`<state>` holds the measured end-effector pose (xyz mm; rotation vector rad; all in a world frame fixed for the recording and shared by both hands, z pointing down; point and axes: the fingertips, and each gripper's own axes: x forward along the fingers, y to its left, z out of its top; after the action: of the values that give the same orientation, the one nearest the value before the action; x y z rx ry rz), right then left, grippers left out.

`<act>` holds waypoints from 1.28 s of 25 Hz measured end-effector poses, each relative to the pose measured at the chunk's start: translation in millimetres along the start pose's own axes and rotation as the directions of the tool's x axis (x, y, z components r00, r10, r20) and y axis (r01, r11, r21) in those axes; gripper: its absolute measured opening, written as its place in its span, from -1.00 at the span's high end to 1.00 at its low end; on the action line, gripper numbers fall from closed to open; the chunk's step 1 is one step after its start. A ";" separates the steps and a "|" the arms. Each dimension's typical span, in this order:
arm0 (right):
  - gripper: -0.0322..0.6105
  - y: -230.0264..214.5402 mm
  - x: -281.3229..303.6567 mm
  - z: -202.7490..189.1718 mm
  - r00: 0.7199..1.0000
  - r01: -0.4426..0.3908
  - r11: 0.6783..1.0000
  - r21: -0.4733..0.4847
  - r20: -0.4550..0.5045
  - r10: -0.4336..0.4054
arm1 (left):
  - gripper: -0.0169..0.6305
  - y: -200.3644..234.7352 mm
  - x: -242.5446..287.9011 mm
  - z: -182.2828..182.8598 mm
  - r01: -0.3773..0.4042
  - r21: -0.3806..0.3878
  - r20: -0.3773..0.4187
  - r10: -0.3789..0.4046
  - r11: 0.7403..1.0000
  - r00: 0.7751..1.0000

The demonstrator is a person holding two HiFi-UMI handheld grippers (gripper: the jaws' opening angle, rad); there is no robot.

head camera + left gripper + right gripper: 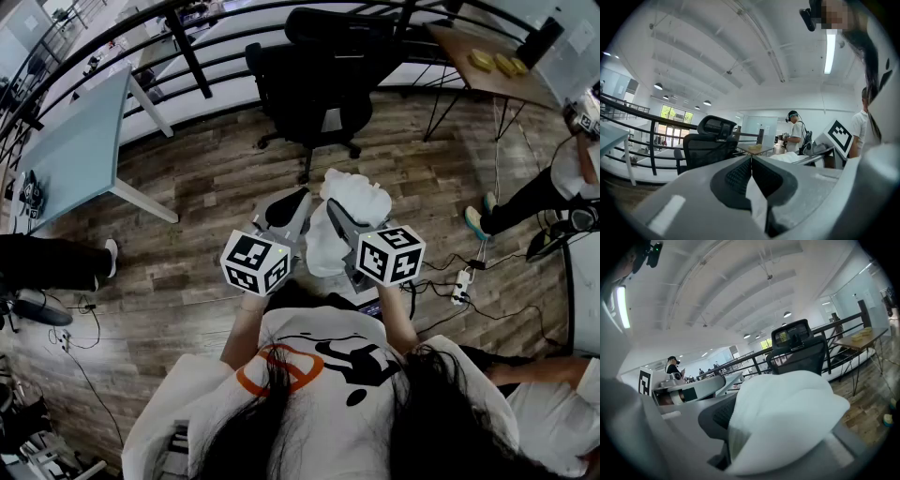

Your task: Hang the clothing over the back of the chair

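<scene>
Currently you're carrying: the clothing is bunched between both tools, well short of the chair at twelve o'clock. Judging by that, next step forward, lift and spread it over the chair's back. Your left hand-held gripper pinches a thin fold; your right hand-held gripper clamps a thick wad.

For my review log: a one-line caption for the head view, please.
The left gripper and right gripper hold white clothing up, facing the black chair.

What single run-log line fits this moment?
left claw: shut on garment | right claw: shut on garment | chair: ahead, bare
</scene>
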<state>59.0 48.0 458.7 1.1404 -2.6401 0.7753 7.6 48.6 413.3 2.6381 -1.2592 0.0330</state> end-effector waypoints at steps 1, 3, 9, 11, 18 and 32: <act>0.59 0.5 0.1 -0.4 1.000 -0.003 1.000 0.004 -0.001 0.003 | 0.95 -0.2 0.1 -0.5 0.001 0.002 -0.003 -0.001 1.000 1.000; 0.59 2.0 0.8 -1.3 1.000 -0.008 1.000 0.011 -0.003 0.008 | 0.95 0.1 -0.2 -1.2 0.003 0.005 -0.009 -0.003 1.000 1.000; 0.58 6.6 7.3 -2.3 1.000 -0.017 0.999 0.041 0.007 0.017 | 0.95 10.0 -4.2 -3.0 0.007 -0.006 -0.013 -0.007 1.000 1.000; 0.58 6.5 9.6 -1.5 1.000 -0.021 0.999 0.049 0.011 0.020 | 0.95 13.9 -4.1 -3.7 0.011 -0.008 -0.017 -0.011 1.000 1.000; 0.58 9.4 23.4 4.5 1.000 -0.008 0.999 0.044 0.017 0.007 | 0.95 31.1 -5.3 -1.7 0.032 -0.011 -0.025 -0.032 0.999 0.999; 0.58 17.9 47.7 -2.1 0.997 0.044 0.992 0.120 0.053 -0.051 | 0.95 68.6 -12.9 -3.1 0.108 -0.047 -0.062 -0.110 0.993 0.992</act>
<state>12.9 29.2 469.7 1.2684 -2.6323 0.9153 -53.2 17.3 427.6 2.6414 -1.0815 0.0720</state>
